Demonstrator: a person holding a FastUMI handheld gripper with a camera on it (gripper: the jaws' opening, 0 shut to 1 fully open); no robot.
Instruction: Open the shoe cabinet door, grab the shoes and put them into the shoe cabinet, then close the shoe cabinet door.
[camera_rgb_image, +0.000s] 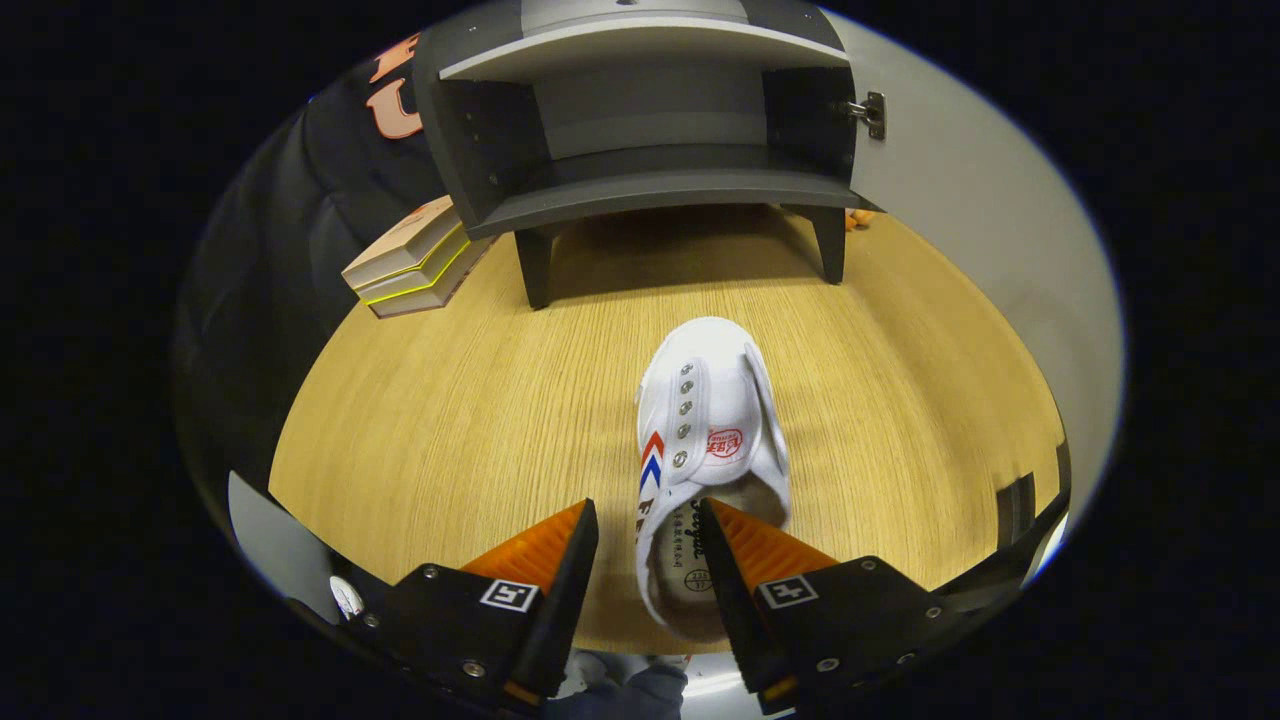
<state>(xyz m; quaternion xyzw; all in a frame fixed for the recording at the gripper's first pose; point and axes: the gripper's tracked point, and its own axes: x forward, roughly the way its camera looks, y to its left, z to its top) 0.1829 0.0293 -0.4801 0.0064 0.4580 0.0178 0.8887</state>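
Looking along my tool (648, 520), I see its two fingers spread apart at a middling gap, with the heel end of a white canvas shoe (712, 440) lying between them. The right finger (745, 545) sits over the shoe's opening and may be inside it; the left finger (545, 545) stands apart from the shoe's side with wood showing in the gap — so nothing is gripped. Whether the right finger touches the lining I cannot tell. The shoe's heel is cut off behind the fingers; its toe points away toward the shoe cabinet (650, 120).

The cabinet stands well beyond the shoe on short legs, its inside dark and hard to read, one shelf visible. Its door (960, 200) is swung open to the right, hinge (872, 115) showing, and the door's far edge runs out of sight.

A stack of flat boxes (415, 260) lies beside the cabinet's left leg. Between shoe and cabinet the wooden surface (420, 420) is bare — open room straight ahead. Something small and orange peeks out by the right leg, too little to name.
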